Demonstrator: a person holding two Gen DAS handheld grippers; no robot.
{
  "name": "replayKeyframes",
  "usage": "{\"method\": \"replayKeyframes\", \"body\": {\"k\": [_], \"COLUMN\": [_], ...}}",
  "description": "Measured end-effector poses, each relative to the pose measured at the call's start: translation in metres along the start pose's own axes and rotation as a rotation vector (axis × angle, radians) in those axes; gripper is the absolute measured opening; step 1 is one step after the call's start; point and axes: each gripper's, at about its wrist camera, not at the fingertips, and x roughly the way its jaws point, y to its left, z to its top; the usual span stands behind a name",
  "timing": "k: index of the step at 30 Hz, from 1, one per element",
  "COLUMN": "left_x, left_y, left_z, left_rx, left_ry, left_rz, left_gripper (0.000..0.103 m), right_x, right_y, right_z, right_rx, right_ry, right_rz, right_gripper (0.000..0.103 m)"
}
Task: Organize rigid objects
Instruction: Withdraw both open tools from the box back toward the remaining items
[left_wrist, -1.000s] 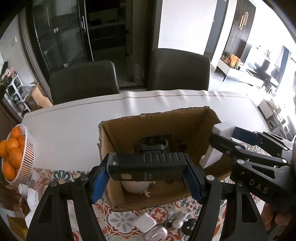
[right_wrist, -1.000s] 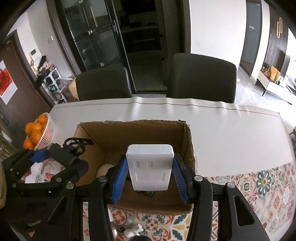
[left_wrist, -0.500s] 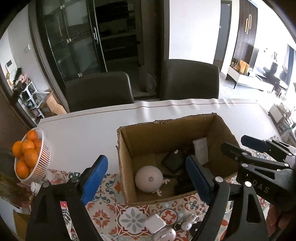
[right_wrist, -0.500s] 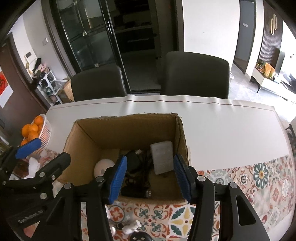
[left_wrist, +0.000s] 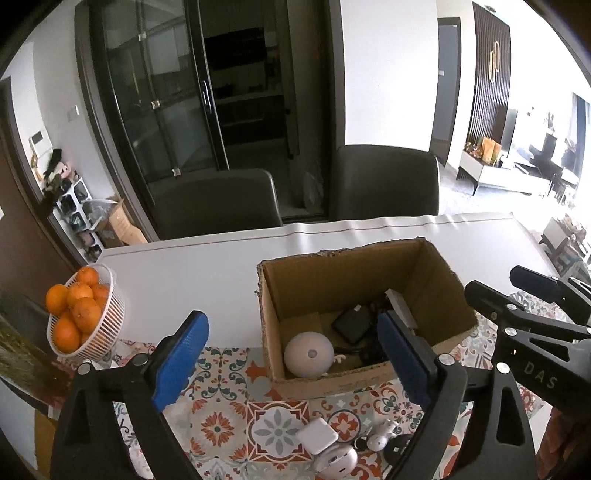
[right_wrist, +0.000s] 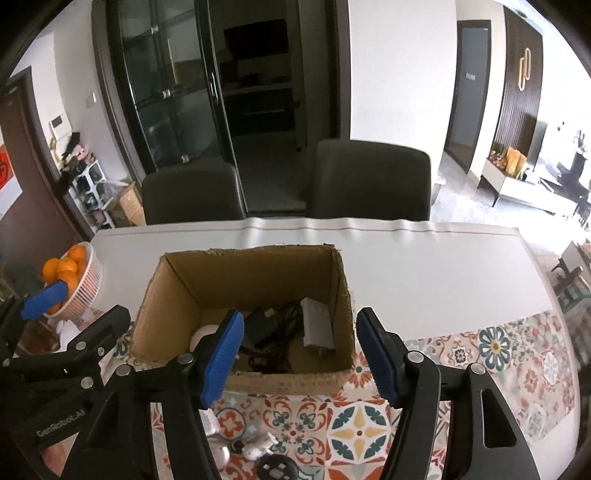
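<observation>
Both grippers back—box rim (right_wrist: 243, 252) clear

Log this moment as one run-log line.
left gripper: opening, empty | right gripper: opening, empty | cardboard box: holds white block, round white device | small items: outside box

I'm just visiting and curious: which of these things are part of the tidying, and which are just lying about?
Part of the job: box; white dome and black pack in it; small gadgets on the patterned mat.

Lying about: oranges, chairs.
</observation>
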Motion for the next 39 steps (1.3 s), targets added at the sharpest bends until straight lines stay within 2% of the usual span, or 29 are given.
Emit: {"method": "replayKeyframes", "body": {"k": [10, 16, 27, 39], "left_x": [-0.032, -0.041, -0.046, -0.035], "left_y": [-0.001, -0.002, -0.005, -0.006], "left_z": [-0.017, -0.034, -0.068, -0.104], "left_rx": [-0.004, -0.009, -0.018, -0.040], "left_ry": [-0.061, -0.067, -0.056, -0.013], "left_rz": [0.024, 0.019, 0.035, 0.006], "left_gripper": [0.096, 0.096, 0.097, 0.097], "right_x": [-0.032, -0.047, -0.054, -0.047], "right_y": [-0.002, 0.001, 0.001, -0.001], "right_z": [-0.019, -0.035, -0.065, -0.097], "right_rx": [0.008, -0.003, -0.020, -0.028], "right_ry": [-0.057, -0.087, -0.087, -0.058], "right_rz": [-0.013, -0.011, -0.043, -0.031], "right_gripper": [0.068, 0.070, 0.070, 0.070]}}
